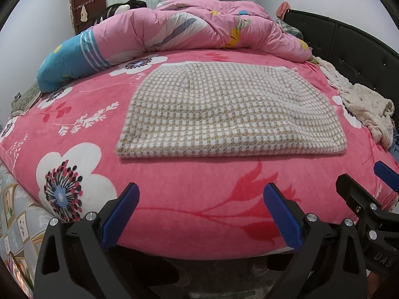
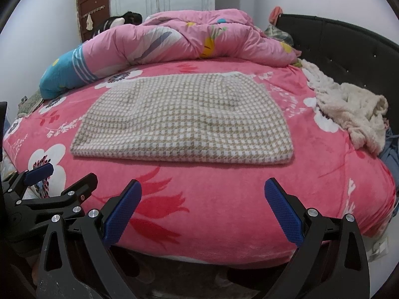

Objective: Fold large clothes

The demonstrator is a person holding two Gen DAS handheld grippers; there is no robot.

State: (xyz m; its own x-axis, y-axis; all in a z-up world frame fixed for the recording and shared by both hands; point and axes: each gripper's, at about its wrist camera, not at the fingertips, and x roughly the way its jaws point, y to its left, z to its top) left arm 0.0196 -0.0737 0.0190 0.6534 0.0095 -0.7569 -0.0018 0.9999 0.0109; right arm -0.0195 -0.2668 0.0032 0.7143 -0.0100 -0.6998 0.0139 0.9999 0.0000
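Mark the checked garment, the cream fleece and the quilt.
checked garment (image 1: 232, 109), left wrist view, middle of its folded top face.
cream fleece (image 2: 354, 114), right wrist view, middle of the crumpled heap by the headboard.
quilt (image 1: 189, 27), left wrist view, pink middle of the bunched roll.

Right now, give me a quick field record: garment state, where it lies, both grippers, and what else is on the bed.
garment: checked beige-and-white garment, folded into a flat rectangle
location: middle of the pink floral bedsheet, touched by neither gripper
left gripper: open, empty, at the near bed edge
right gripper: open, empty, at the near bed edge
far side: pink comforter, bunched up
right side: cream fleece garment, crumpled by the black headboard
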